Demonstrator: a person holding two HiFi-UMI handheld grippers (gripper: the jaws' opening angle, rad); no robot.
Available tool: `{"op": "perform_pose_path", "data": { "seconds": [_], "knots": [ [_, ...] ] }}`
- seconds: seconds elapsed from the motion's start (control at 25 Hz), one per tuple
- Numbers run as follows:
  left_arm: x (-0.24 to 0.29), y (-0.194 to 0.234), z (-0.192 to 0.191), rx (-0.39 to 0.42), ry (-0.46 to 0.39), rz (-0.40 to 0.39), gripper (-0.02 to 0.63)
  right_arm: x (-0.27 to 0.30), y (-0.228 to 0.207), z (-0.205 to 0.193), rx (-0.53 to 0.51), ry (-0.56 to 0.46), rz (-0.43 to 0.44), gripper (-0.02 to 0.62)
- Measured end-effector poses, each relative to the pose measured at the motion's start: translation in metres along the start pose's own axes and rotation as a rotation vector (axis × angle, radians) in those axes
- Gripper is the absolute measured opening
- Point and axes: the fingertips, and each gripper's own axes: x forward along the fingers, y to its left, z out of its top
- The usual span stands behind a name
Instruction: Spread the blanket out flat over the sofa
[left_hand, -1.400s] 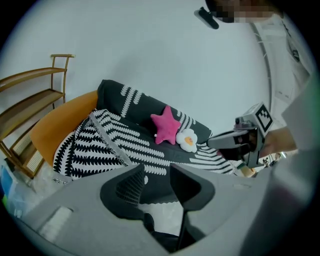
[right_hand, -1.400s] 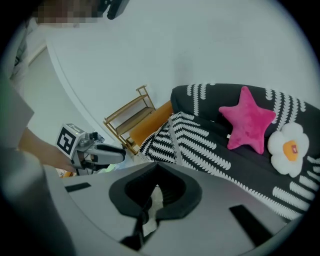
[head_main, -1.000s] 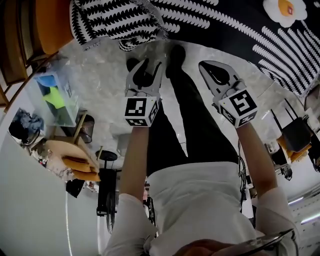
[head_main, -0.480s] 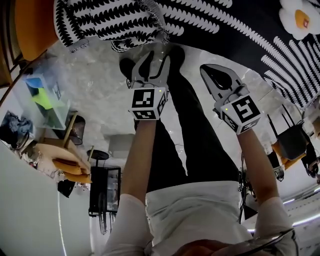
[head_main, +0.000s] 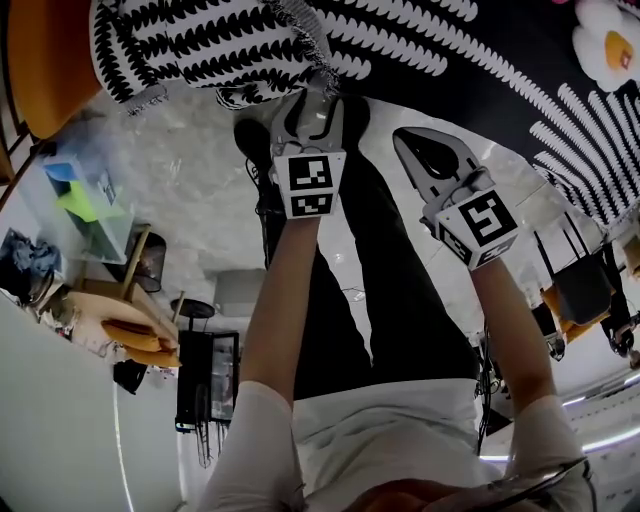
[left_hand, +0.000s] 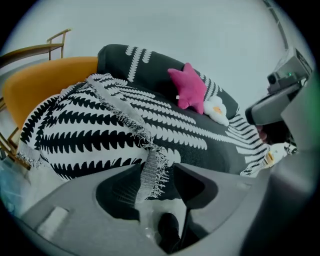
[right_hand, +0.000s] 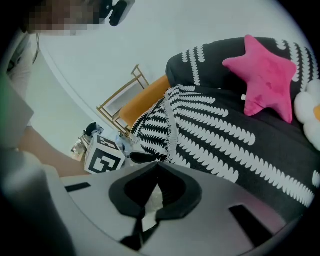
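The white blanket with black leaf print lies bunched over the sofa's left end. Its fringed corner hangs down at the front. The sofa wears a dark cover with white print. My left gripper is at that corner. Its jaws are opening, and the fringe hangs between them without being pinched. My right gripper hovers to the right, in front of the seat, shut with nothing in it.
An orange chair with a wooden frame stands against the sofa's left end. A pink star cushion and a flower cushion lie on the sofa. A plastic box and a stool stand on the marble floor at left.
My left gripper has moved forward up to the blanket's fringed corner and its jaws have widened. The right gripper has stayed almost where it was, shut.
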Motion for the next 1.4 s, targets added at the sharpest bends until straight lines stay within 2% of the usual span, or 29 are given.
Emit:
{"op": "perform_pose_path", "data": {
  "seconds": [0.24,0.44,0.6,0.84,1.16,1.4],
  "knots": [
    [0.008,0.003,-0.002,-0.021,0.027,0.01,0.224,-0.003,0.003,0.012,-0.005,-0.002,-0.007,0.003],
    [0.036,0.007,-0.02,0.027,0.088,0.039,0.247,0.006,-0.006,0.003,0.004,0.003,-0.014,0.003],
    [0.038,0.009,-0.018,0.022,0.089,0.094,0.178,0.003,-0.007,-0.002,0.006,-0.003,-0.019,0.003],
    [0.039,0.034,-0.027,0.0,0.113,0.092,0.035,0.022,0.001,-0.012,0.014,0.003,-0.017,0.003],
    [0.008,0.027,-0.012,-0.008,0.081,0.025,0.023,0.026,0.013,-0.003,0.029,-0.019,-0.035,0.003],
    [-0.03,0.042,0.0,-0.029,0.046,0.019,0.023,0.03,0.037,0.013,0.026,-0.031,-0.032,0.003]
  ]
}}
